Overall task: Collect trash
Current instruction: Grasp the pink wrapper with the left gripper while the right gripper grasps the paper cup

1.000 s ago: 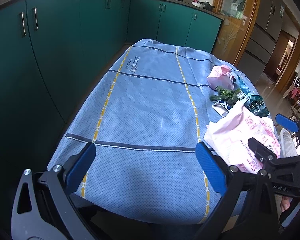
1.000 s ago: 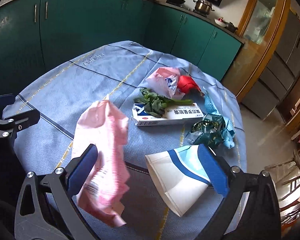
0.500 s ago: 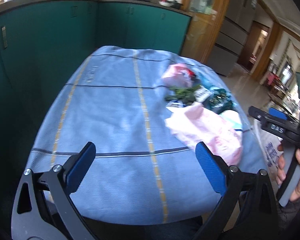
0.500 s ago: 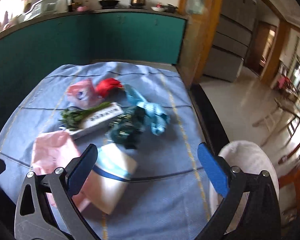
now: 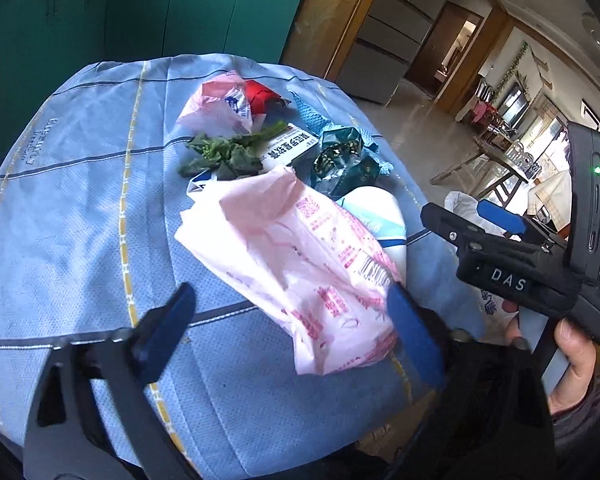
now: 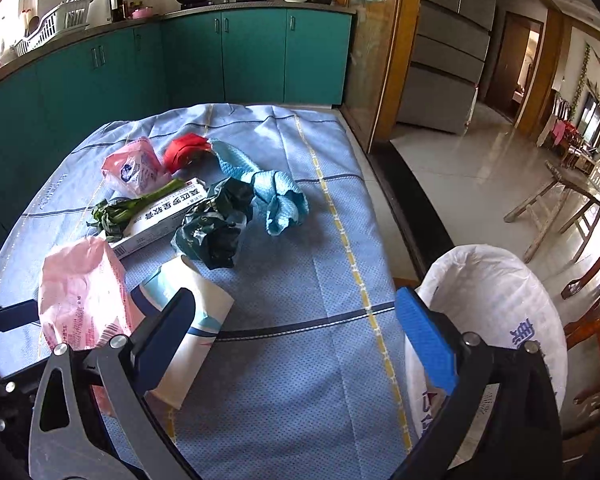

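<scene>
Trash lies on the blue tablecloth point(image 6: 308, 288): a large pink plastic bag point(image 5: 300, 256) point(image 6: 80, 292), a white and blue paper cup point(image 6: 188, 320), a dark green foil wrapper point(image 6: 216, 228), a white box point(image 6: 160, 216) with greens point(image 6: 120, 212) on it, a small pink bag point(image 6: 136, 168), a red wrapper point(image 6: 186, 150) and a blue cloth point(image 6: 276, 196). My left gripper point(image 5: 292, 336) is open, its right finger touching the large pink bag's near end. My right gripper point(image 6: 296, 332) is open and empty above the table's near right edge, also seen in the left wrist view point(image 5: 476, 216).
A white sack point(image 6: 496, 312) stands open beside the table's right edge, close to my right gripper. Teal kitchen cabinets point(image 6: 228, 52) run along the left and back. A wooden bench point(image 6: 568, 208) stands on the tiled floor to the right.
Both grippers have swung to the right. The left one now faces the trash pile with the large pink bag at its right finger. The white sack has come into the right wrist view.
</scene>
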### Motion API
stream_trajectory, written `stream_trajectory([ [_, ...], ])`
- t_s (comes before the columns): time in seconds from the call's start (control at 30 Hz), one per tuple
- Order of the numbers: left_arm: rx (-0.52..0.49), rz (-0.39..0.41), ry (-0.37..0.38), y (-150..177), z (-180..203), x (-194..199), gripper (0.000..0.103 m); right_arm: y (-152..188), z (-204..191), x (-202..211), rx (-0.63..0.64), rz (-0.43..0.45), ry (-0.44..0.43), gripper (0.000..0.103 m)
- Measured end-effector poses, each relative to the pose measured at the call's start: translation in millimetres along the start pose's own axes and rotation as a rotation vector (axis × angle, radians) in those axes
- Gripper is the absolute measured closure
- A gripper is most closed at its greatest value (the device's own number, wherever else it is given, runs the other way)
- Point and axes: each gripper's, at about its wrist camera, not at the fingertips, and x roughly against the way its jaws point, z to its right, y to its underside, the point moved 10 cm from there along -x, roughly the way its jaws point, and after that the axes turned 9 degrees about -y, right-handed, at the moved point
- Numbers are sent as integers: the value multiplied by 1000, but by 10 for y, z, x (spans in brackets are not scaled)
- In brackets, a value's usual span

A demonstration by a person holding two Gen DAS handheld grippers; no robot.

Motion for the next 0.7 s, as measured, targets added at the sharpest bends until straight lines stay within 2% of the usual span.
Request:
stream_trajectory([
  [0.07, -5, -16, 13, 20, -6, -41, 45, 20, -28, -33, 3, -9, -13, 5],
  [0.1, 9, -20, 28, 22, -24, -47, 52, 25, -42, -50, 5, -13, -22, 5],
  [0.13, 22, -26, 43, 29, -40, -49, 64, 32, -64, -69, 4, -18, -35, 5],
  [0.17, 37, -30, 68, 32, -54, -41, 71, 36, -81, -85, 1, -21, -45, 5],
  [0.2, 45, -24, 72, 29, -81, -22, 73, 45, -115, -110, -6, -26, -67, 5],
  [0.27, 45, 3, 26, 15, -190, 25, 85, 60, -179, -152, -18, -35, -103, 5],
  [0.4, 76, 41, -25, -24, -444, 160, 85, 116, -370, -259, -19, -69, -180, 5],
  [0.53, 100, 81, -87, -54, -666, 322, 85, 215, -517, -404, -19, -115, -211, 5],
  [0.67, 82, 116, -137, -77, -733, 444, 85, 274, -637, -503, -59, -140, -280, 5],
  [0.7, 79, 122, -144, -84, -734, 460, 85, 283, -655, -517, -67, -145, -292, 9],
])
